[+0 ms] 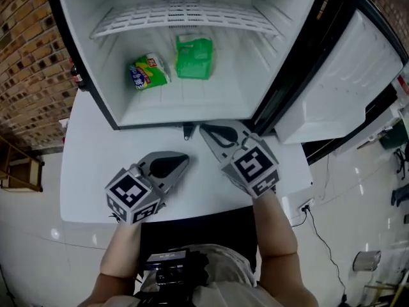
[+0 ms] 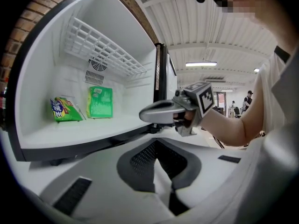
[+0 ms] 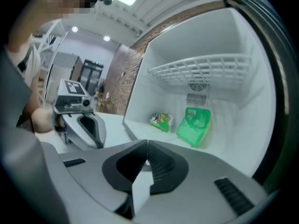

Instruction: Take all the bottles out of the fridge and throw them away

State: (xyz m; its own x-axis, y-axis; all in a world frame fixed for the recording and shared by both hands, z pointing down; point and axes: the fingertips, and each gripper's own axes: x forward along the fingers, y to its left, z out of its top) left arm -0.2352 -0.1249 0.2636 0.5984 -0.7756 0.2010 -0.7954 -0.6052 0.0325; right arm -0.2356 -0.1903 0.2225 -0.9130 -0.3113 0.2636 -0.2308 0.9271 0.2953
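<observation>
The left gripper (image 1: 184, 159) and the right gripper (image 1: 204, 129) are both clenched on nothing, over the white table (image 1: 96, 171) just near of the open fridge (image 1: 192, 106). No bottle shows in any view. Only a snack packet (image 1: 148, 71) and a green bag (image 1: 193, 58) lie far inside. It seems best to check the door (image 1: 332, 82) on the right before reaching, and to leave both packs alone

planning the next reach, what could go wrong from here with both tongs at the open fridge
No bottle shows in the fridge, only a snack bag and a green packet, so the wrong thing may get binned. The left tongs and right tongs are shut and empty; reaching in like that would likely shove the packs rather than grip.
</observation>
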